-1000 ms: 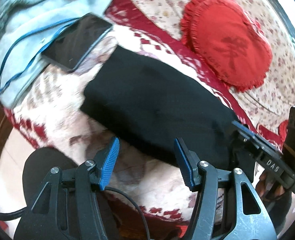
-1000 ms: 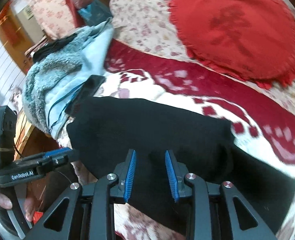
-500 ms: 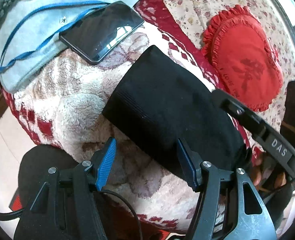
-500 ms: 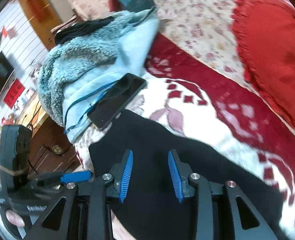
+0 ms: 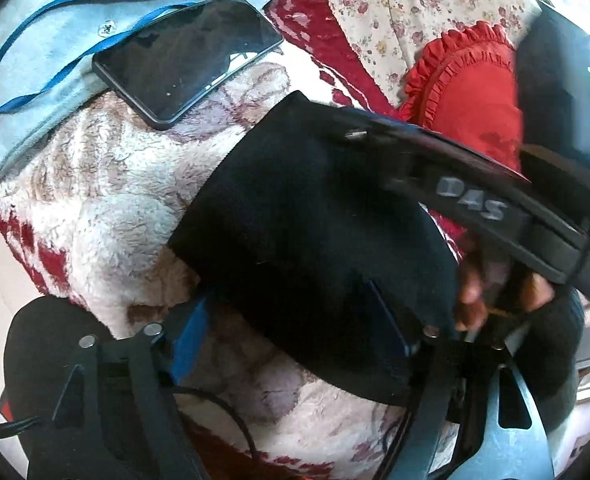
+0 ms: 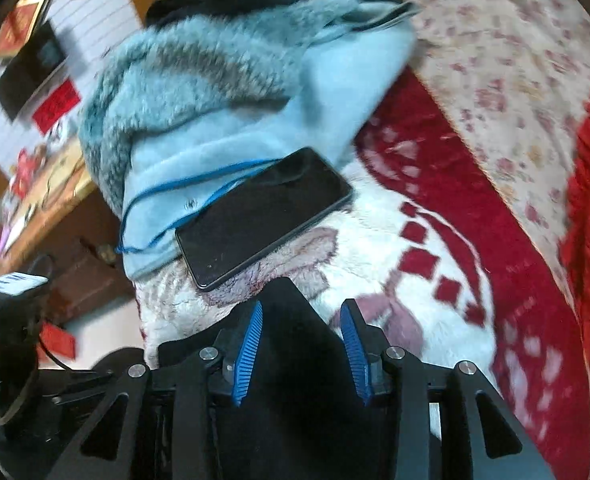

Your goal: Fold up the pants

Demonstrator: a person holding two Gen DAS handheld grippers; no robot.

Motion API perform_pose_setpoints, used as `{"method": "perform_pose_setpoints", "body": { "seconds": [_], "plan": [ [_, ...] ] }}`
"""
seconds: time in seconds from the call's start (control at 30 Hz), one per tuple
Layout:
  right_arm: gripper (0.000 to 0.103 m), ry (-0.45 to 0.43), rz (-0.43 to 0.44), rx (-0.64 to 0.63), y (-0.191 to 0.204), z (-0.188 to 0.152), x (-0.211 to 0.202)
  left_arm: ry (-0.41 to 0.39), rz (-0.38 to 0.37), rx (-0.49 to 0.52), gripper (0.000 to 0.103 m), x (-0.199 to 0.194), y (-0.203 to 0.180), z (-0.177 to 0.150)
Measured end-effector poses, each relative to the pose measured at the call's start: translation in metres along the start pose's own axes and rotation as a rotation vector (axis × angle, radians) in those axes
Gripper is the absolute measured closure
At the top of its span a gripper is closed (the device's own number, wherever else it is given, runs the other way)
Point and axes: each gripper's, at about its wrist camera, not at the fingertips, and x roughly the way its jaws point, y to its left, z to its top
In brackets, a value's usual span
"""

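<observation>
Now your left claw (image 5: 295, 320) is spreading wide, the folded black pants (image 5: 307, 216) lying between its blue pads, unpinched. Your right claw (image 6: 301, 342) is opening too, over the pants' corner. Pants rest on the fleecy red-and-white blanket (image 5: 107, 208); phone (image 5: 187, 56) just beyond, red cushion (image 5: 483, 100) farther.
</observation>
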Motion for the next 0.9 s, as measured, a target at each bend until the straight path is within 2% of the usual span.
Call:
{"method": "perform_pose_setpoints", "body": {
  "seconds": [0.13,0.33,0.37,0.4,0.43,0.47,0.5,0.6,0.9],
  "plan": [
    [0.063,0.043,0.003,-0.02,-0.001,-0.001,0.024,-0.004,-0.004,0.005,0.018,0.004,-0.004,0.002],
    [0.063,-0.002,0.075,0.081,-0.017,-0.004,0.031,-0.012,0.007,0.013,0.016,0.007,-0.007,0.003],
    [0.067,-0.013,0.068,0.084,-0.017,-0.004,0.029,-0.015,0.008,0.016,0.019,0.006,-0.007,0.002],
    [0.072,-0.02,0.06,0.081,-0.016,-0.005,0.028,-0.027,0.017,0.017,0.033,0.005,-0.006,0.003],
    [0.075,-0.028,0.054,0.075,-0.015,-0.005,0.026,-0.043,0.033,0.018,0.043,0.002,-0.006,0.003],
    [0.08,-0.038,0.05,0.069,-0.013,-0.006,0.023,-0.051,0.042,0.023,0.06,0.0,-0.004,0.003],
    [0.084,-0.051,0.047,0.065,-0.011,-0.007,0.019,-0.052,0.037,0.023,0.065,-0.001,-0.003,0.003],
    [0.09,-0.097,0.059,0.074,-0.005,-0.009,0.005,-0.067,0.027,0.031,0.075,-0.008,-0.004,0.003],
    [0.092,-0.253,0.049,0.126,0.0,-0.022,-0.064,-0.179,0.019,0.202,0.083,-0.046,-0.047,-0.013]
  ]
}}
